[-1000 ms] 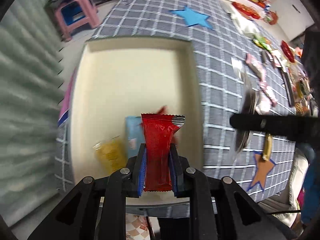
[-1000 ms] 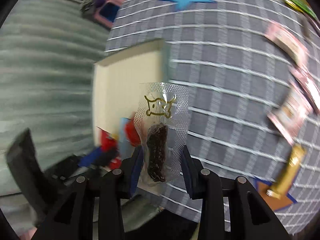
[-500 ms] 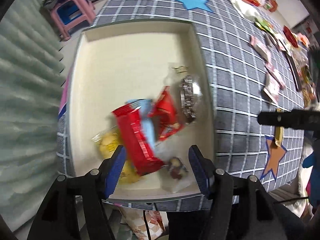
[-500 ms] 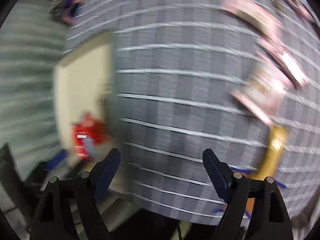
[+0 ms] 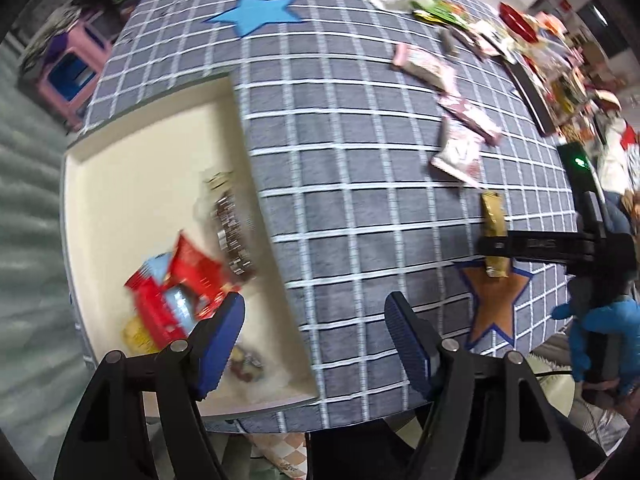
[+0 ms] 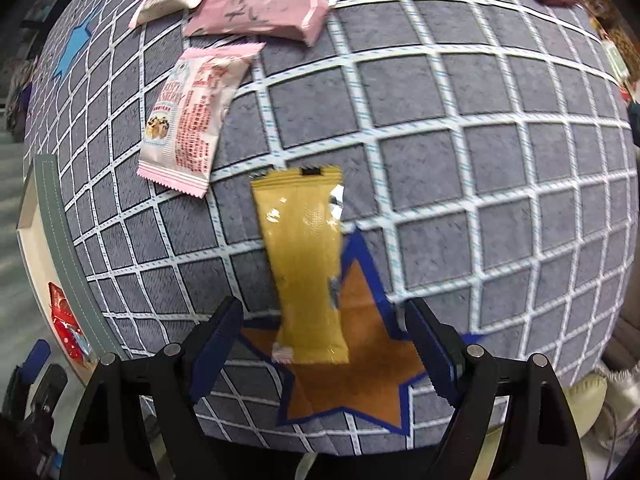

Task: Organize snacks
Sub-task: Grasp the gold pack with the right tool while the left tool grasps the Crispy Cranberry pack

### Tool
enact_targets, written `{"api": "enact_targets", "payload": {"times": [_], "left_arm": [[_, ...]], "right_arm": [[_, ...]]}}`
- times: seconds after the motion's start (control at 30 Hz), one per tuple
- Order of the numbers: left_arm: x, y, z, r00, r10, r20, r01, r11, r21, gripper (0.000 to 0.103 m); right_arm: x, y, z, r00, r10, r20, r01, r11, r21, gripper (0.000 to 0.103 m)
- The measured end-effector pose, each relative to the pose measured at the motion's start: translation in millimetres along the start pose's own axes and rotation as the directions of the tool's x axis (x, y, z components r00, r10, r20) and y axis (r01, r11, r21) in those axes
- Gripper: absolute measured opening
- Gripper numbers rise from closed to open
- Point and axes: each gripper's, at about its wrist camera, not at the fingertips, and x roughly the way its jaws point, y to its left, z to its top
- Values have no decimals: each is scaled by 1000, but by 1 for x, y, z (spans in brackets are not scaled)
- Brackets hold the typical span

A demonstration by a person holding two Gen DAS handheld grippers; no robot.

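Observation:
A cream tray (image 5: 132, 168) sits at the table's left edge and holds several snacks: a red packet (image 5: 154, 308), a second red packet (image 5: 196, 272), a clear packet with dark meat (image 5: 230, 224) and a yellow one (image 5: 138, 336). My left gripper (image 5: 316, 340) is open and empty, over the tray's right wall. My right gripper (image 6: 320, 348) is open and empty, just short of a yellow snack bar (image 6: 306, 264) that lies partly on an orange star (image 6: 352, 376). The bar also shows in the left wrist view (image 5: 494, 236). The tray's edge (image 6: 56, 216) is at the far left of the right wrist view.
The table has a grey checked cloth (image 6: 460, 120). Pink and white snack packets (image 6: 192, 112) (image 6: 260, 16) lie beyond the yellow bar. Many more snacks pile up at the far right (image 5: 540, 52). A blue star (image 5: 256, 12) marks the far side. A pink stool (image 5: 72, 72) stands off the table.
Both grippers let go of their packets, which now lie in the tray. The left gripper swung right past the tray wall. The right gripper moved right to the yellow bar.

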Motion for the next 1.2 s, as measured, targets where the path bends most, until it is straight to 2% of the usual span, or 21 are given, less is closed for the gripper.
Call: {"api": "enact_targets", "payload": {"times": [0.07, 0.1, 0.13, 0.17, 0.2, 0.23, 0.33, 0.47, 0.7, 0.9, 1.07, 1.17, 1.2], "left_arm": [[0, -14, 7, 1000, -5, -2, 5, 1000, 28, 77], [1, -21, 12, 1000, -10, -3, 10, 999, 44, 78], [2, -29, 17, 1000, -14, -4, 14, 998, 56, 78], [4, -39, 23, 1000, -19, -4, 20, 997, 72, 78], [7, -48, 30, 1000, -27, -6, 27, 996, 85, 78], [10, -55, 35, 999, -34, -8, 35, 995, 97, 78], [21, -79, 53, 999, -39, -28, 42, 990, 138, 78], [40, -107, 78, 998, -37, -49, 45, 984, 175, 78], [76, -141, 118, 998, 10, -62, 3, 976, 216, 78], [111, -150, 131, 991, 42, -130, -12, 976, 218, 78], [117, -162, 129, 991, 80, -112, -48, 963, 264, 77], [114, -171, 125, 993, 86, -86, -57, 953, 297, 55], [111, -172, 122, 993, 88, -79, -59, 947, 315, 44]], "right_arm": [[3, 7, 3, 1000, -29, 11, 30, 999, -32, 82], [3, 12, 3, 998, -61, 20, 63, 996, -58, 70], [1, 15, 2, 994, -107, 33, 110, 990, -87, 53], [0, 20, 2, 990, -133, 40, 136, 985, -106, 44], [0, 27, 0, 988, -146, 53, 152, 979, -132, 26], [-1, 25, -1, 988, -144, 55, 151, 977, -148, 24], [-3, 9, -12, 992, -113, 50, 119, 983, -141, 23], [-4, -31, -24, 995, -91, 40, 95, 990, -103, 23], [-2, -65, -43, 998, -59, 37, 62, 994, -94, 24], [-2, -70, -62, 999, -38, 39, 41, 995, -93, 24], [-5, -81, -51, 999, -24, 34, 27, 995, -94, 24], [-13, -82, -47, 999, -29, 34, 32, 995, -98, 24], [-14, -84, -47, 999, -30, 34, 33, 995, -99, 24]]}}
